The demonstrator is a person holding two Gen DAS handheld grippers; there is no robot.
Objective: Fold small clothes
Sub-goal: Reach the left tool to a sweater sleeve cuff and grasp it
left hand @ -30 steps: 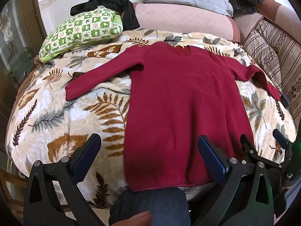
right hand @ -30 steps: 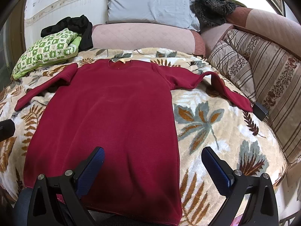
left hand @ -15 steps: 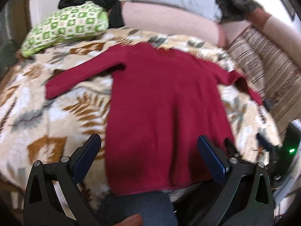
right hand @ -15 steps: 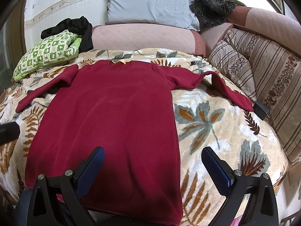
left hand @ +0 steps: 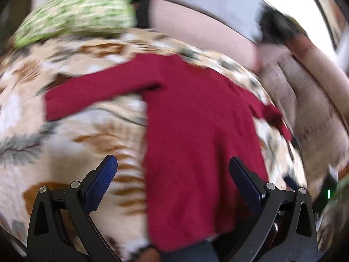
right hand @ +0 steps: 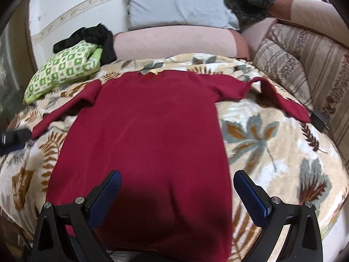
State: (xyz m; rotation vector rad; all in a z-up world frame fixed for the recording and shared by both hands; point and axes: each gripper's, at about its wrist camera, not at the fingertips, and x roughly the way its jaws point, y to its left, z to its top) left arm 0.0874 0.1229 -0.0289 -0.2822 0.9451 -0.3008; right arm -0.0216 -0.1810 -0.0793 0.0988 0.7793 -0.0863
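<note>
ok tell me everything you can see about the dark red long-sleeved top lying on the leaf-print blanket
The dark red long-sleeved top looks like soft, matte knit. It lies spread flat on the leaf-print blanket, neckline away from the cameras, hem nearest. Both sleeves reach outward; the sleeve on the right of the view is bent partway along, ending near a small black object. Both open grippers, left and right, hover over the hem without gripping it.

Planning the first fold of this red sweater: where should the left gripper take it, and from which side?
Probably the cuff end of the left sleeve, coming from the outer left side. The sweater lies flat, front down or up I cannot tell, with that sleeve stretched outward on the blanket, its free end nearest the left gripper, whose jaws stand open.
</note>
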